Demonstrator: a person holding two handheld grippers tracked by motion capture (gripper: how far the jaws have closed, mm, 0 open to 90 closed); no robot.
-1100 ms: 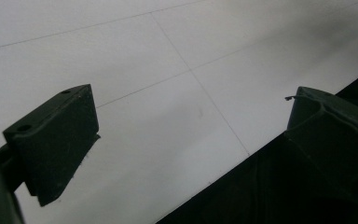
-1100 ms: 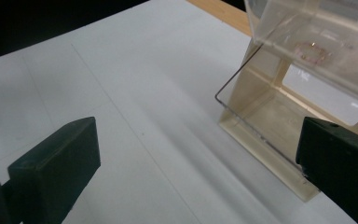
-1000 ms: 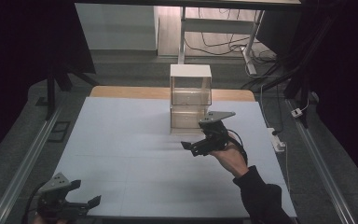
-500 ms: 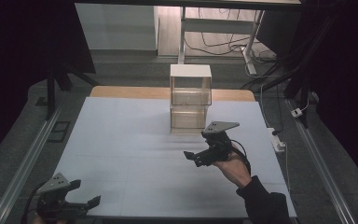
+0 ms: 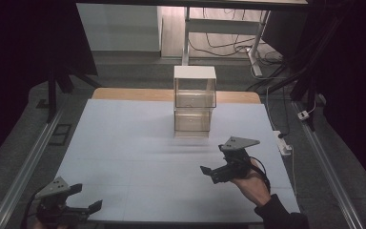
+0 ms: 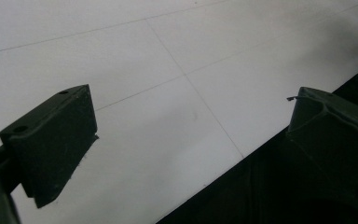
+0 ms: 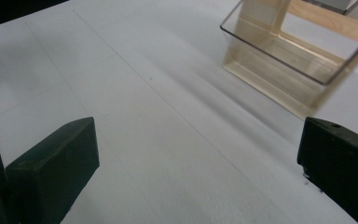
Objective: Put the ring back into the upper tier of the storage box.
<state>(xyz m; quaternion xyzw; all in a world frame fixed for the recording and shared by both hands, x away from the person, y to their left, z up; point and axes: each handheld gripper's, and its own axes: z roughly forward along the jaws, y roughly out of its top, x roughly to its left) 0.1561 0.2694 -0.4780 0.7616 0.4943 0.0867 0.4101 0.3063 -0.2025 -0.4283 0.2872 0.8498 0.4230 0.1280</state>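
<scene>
A clear plastic box [image 5: 194,101] with a white top stands upright just above the centre of the high view, near the far edge of the white worktop [image 5: 133,157]. It looks like two see-through tiers stacked one on the other, both apparently empty. In the right gripper view the lower tier [image 7: 289,70] sits in the upper right of the frame, its open face turned toward the camera.

Below and to the right of the box in the high view, the right hand-held gripper [image 5: 212,171] hangs over the worktop, a person's hand [image 5: 252,179] wrapped round its body. Its jaws stand wide apart with nothing between them, and it is near the box but not touching it. In the lower left corner of the high view, the left hand-held gripper [image 5: 86,206] rests at the near edge of the worktop, well apart from the box. Its jaws are also spread wide and empty; its own view shows them straddling the worktop's edge, pale surface at upper left, darkness at lower right.

Judging from this, the step in hand is a reach for the box with the right hand-held gripper. To do it well, the jaws should stay spread, line up square with one thin clear wall or the rim, and close gently, since smooth plastic may slip and the tall stack may tip if pushed.
</scene>
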